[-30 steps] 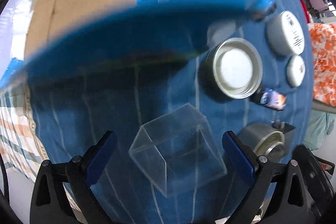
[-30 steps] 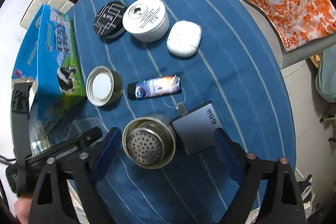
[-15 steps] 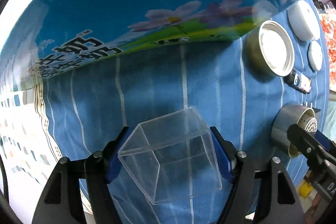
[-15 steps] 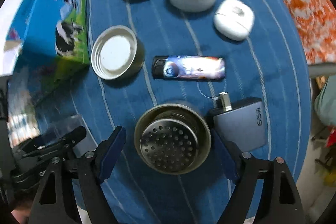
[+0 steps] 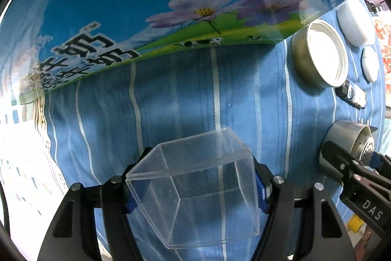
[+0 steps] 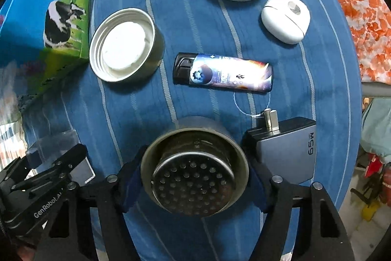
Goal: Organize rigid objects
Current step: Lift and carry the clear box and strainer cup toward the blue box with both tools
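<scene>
A lived-in home: a desk [image 6: 317,45] under a blue striped cloth, with an orange floral fabric [image 6: 361,23] just beside it.

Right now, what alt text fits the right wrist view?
The right gripper has just closed around a perforated steel strainer cup on a blue striped cloth, with a lighter, grey charger and milk carton nearby.

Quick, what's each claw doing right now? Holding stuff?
Left claw: just been closing, now shut on the clear plastic box.
Right claw: just been closing, now shut on the metal strainer cup.
</scene>
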Action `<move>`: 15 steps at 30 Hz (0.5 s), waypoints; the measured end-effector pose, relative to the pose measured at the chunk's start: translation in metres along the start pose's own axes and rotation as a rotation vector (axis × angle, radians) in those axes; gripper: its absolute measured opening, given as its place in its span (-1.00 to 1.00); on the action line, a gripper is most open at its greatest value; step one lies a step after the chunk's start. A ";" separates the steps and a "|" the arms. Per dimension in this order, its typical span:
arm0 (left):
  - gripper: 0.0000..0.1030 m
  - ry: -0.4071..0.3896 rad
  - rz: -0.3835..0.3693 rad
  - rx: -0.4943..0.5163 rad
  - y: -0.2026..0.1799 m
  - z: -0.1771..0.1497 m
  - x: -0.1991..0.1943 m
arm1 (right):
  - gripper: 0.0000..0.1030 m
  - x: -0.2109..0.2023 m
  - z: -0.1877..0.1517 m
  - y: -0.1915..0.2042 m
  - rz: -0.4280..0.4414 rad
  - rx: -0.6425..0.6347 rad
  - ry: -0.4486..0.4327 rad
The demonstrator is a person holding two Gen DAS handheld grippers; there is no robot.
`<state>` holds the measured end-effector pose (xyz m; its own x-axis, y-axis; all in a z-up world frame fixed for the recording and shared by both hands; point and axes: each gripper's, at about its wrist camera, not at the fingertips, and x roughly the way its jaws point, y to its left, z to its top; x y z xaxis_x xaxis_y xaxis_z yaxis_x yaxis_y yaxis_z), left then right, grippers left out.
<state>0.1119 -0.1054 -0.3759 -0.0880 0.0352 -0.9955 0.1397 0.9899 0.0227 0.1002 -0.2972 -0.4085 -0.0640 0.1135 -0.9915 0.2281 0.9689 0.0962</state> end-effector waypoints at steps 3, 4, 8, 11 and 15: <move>0.30 -0.019 0.010 0.002 -0.001 0.005 -0.017 | 0.43 0.002 -0.011 0.003 0.008 -0.016 -0.006; 0.30 -0.027 0.016 0.008 -0.003 0.003 -0.021 | 0.43 0.000 -0.015 0.004 0.010 -0.022 -0.007; 0.28 -0.061 0.024 0.013 0.002 -0.009 -0.034 | 0.43 -0.011 -0.030 0.019 0.015 -0.061 -0.033; 0.28 -0.086 0.035 0.020 0.006 -0.017 -0.044 | 0.42 -0.021 -0.042 0.026 0.023 -0.085 -0.052; 0.27 -0.109 0.033 0.012 0.015 -0.028 -0.058 | 0.42 -0.038 -0.061 0.035 0.040 -0.109 -0.072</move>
<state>0.0915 -0.0889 -0.3155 0.0245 0.0518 -0.9984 0.1523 0.9868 0.0550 0.0510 -0.2542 -0.3620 0.0137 0.1400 -0.9901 0.1220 0.9825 0.1406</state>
